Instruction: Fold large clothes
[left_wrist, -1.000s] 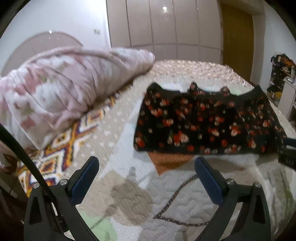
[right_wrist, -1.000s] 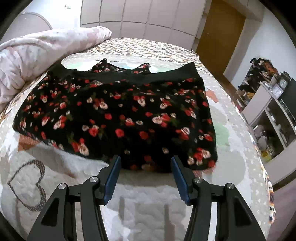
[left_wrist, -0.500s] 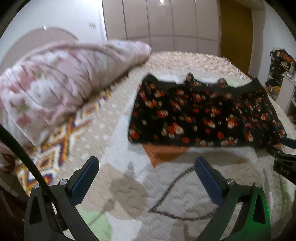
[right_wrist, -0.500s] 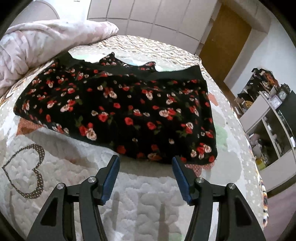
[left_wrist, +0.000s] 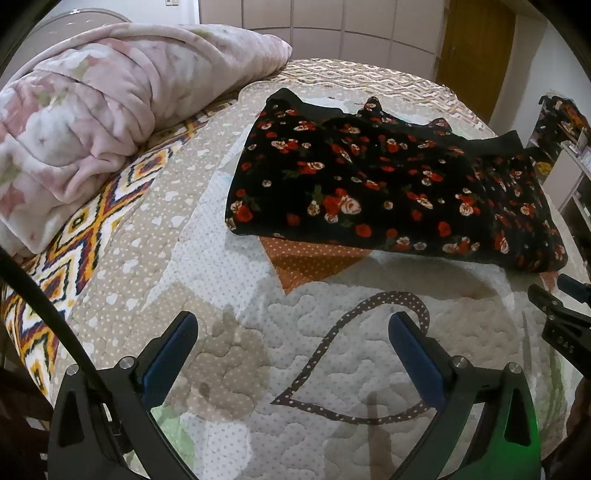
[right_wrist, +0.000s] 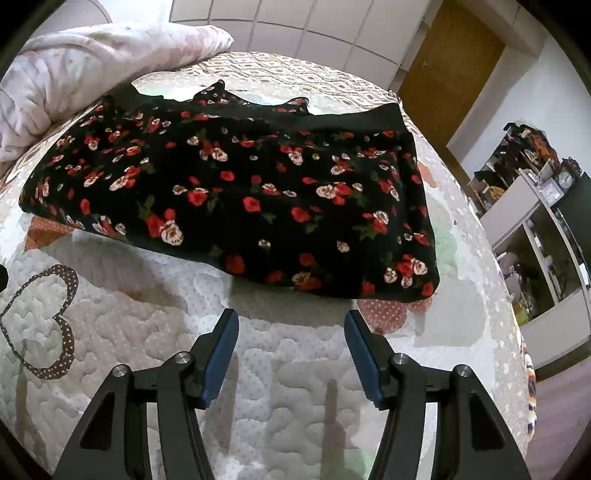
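Observation:
A black garment with red and white flowers (left_wrist: 388, 188) lies folded flat on the quilted bed; it also shows in the right wrist view (right_wrist: 236, 192). My left gripper (left_wrist: 291, 332) is open and empty, held over the quilt well short of the garment's near left corner. My right gripper (right_wrist: 291, 328) is open and empty, just short of the garment's near edge, toward its right end. The right gripper's tip also shows at the right edge of the left wrist view (left_wrist: 565, 306).
A bunched pink blanket (left_wrist: 110, 110) lies at the bed's far left. The quilt (left_wrist: 332, 369) has a dotted heart patch. Shelves with clutter (right_wrist: 535, 229) stand past the bed's right edge. A wooden door (right_wrist: 447, 62) and white wardrobes are behind.
Both grippers have drawn back from the garment toward the near side of the bed; the right one no longer overlaps its edge. Both jaws stay open. The garment has not moved.

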